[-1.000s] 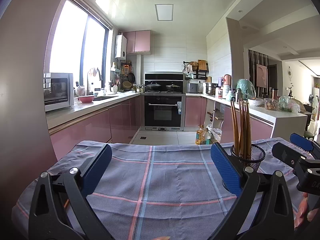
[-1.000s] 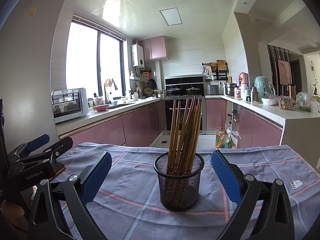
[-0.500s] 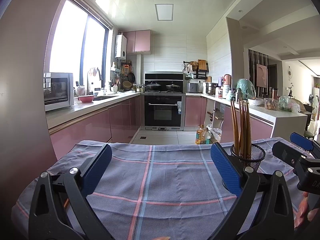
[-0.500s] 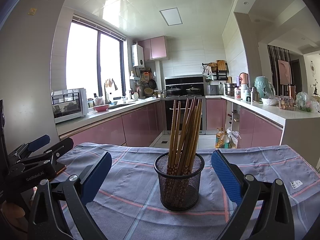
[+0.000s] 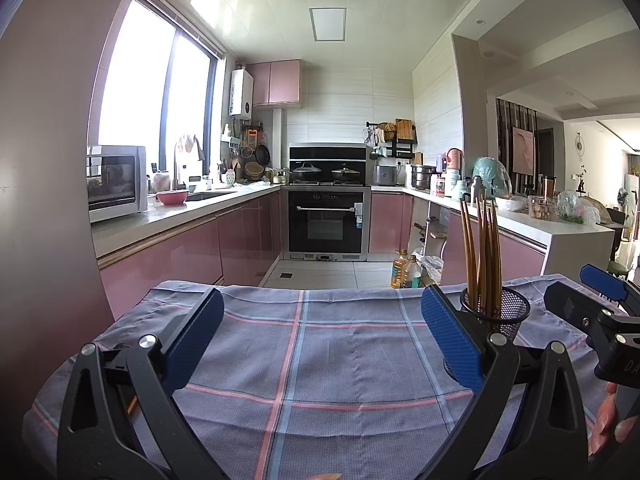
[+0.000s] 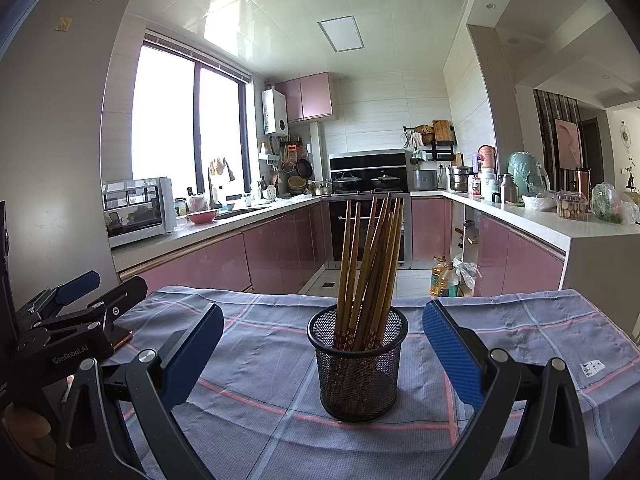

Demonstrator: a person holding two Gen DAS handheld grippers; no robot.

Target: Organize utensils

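A black mesh holder (image 6: 358, 364) stands upright on the plaid cloth, filled with several wooden chopsticks (image 6: 370, 264) that lean slightly right. My right gripper (image 6: 322, 352) is open and empty, its blue pads on either side of the holder without touching it. My left gripper (image 5: 320, 344) is open and empty over bare cloth; the holder (image 5: 496, 312) sits behind its right finger. The right gripper shows at the right edge of the left wrist view (image 5: 592, 304), and the left gripper at the left edge of the right wrist view (image 6: 84, 304).
The table is covered by a blue-grey cloth with pink and blue lines (image 5: 320, 360). Its far edge drops to the kitchen floor. Pink cabinets, an oven (image 5: 326, 224) and oil bottles (image 5: 404, 272) stand beyond. A small brown object lies by the left gripper (image 6: 122, 338).
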